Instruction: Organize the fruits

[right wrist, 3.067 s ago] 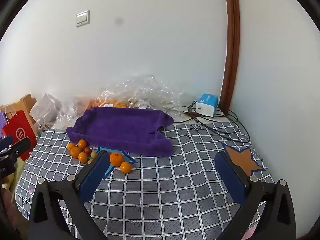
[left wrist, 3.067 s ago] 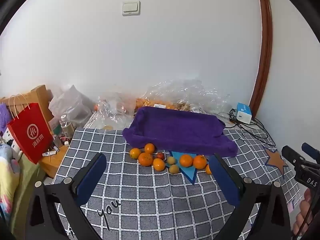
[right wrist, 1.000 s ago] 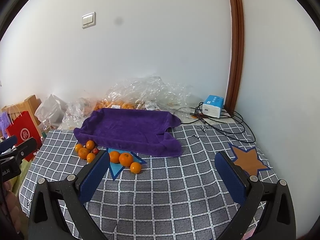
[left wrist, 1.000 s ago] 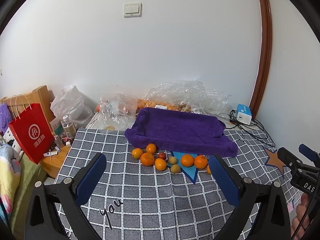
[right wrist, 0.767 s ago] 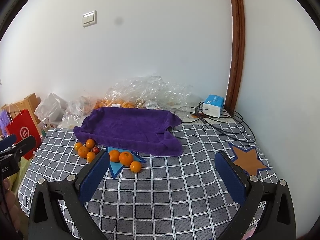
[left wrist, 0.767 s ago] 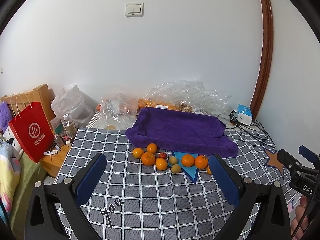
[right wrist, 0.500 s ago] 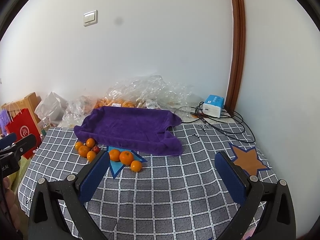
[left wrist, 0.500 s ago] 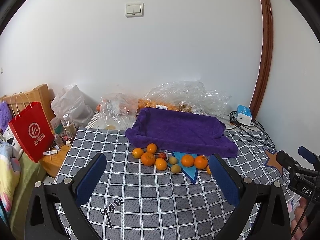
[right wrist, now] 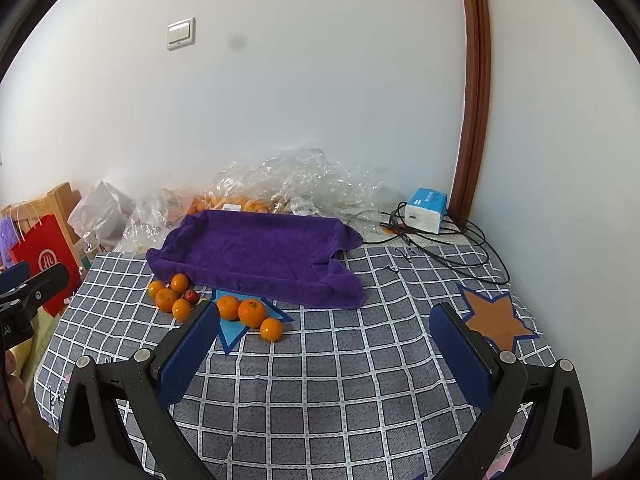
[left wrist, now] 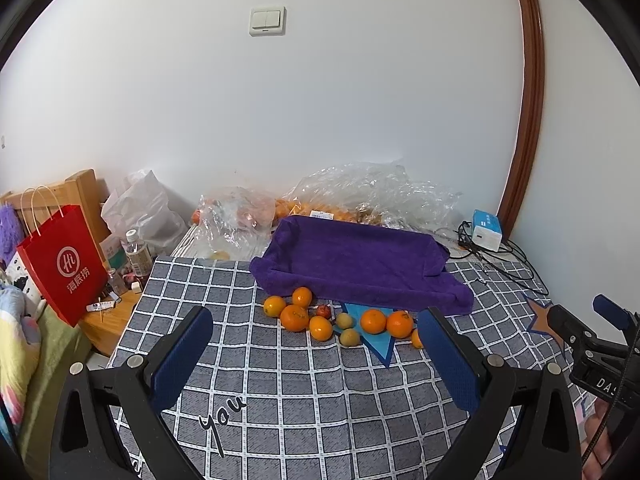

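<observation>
Several oranges (left wrist: 294,317) (right wrist: 252,312), two small greenish-yellow fruits (left wrist: 349,337) and a small red fruit (left wrist: 323,311) lie in a row on the checked cloth (left wrist: 312,408), in front of a tray draped in purple towel (left wrist: 356,264) (right wrist: 260,252). Some lie on a blue star patch (left wrist: 376,344). My left gripper (left wrist: 316,354) is open and empty, well short of the fruit. My right gripper (right wrist: 324,350) is open and empty, to the right of the fruit.
Clear plastic bags (left wrist: 360,196) holding more oranges lie behind the tray. A red paper bag (left wrist: 64,264) and bottles stand off the left edge. A blue-white box (right wrist: 426,204) and cables (right wrist: 460,248) sit at the back right. An orange star patch (right wrist: 494,316) is on the right.
Both grippers have drifted slightly; the view has hardly shifted. The fruit and tray have not moved.
</observation>
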A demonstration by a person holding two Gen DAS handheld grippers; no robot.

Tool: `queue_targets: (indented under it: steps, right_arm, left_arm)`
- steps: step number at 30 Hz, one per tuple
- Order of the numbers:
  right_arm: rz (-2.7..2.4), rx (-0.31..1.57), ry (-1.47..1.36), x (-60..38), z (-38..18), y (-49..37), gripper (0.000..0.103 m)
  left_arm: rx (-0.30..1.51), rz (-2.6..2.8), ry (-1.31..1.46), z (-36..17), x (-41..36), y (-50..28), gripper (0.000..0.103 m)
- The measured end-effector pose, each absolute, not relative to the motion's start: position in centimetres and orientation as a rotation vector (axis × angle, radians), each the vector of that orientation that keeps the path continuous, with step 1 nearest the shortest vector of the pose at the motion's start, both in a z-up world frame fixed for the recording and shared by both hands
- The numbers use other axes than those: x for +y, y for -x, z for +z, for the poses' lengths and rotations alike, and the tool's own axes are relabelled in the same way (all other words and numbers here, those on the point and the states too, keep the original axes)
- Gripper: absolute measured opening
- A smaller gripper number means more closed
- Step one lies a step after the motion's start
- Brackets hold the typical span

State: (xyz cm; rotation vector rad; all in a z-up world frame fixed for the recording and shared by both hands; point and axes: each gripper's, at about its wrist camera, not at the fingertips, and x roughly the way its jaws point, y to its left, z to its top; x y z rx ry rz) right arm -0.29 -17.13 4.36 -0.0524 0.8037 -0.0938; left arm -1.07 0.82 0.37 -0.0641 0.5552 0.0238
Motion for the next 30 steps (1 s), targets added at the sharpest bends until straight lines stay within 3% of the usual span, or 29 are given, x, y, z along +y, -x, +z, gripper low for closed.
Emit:
queue_targets:
  steps: [30]
  right_arm:
    - [-0.098,0.825,0.086,-16.3,1.5,-1.4,0.103]
  left_arm:
    - [0.564,0.047,0.073,-1.6,1.4,-1.1,0.103]
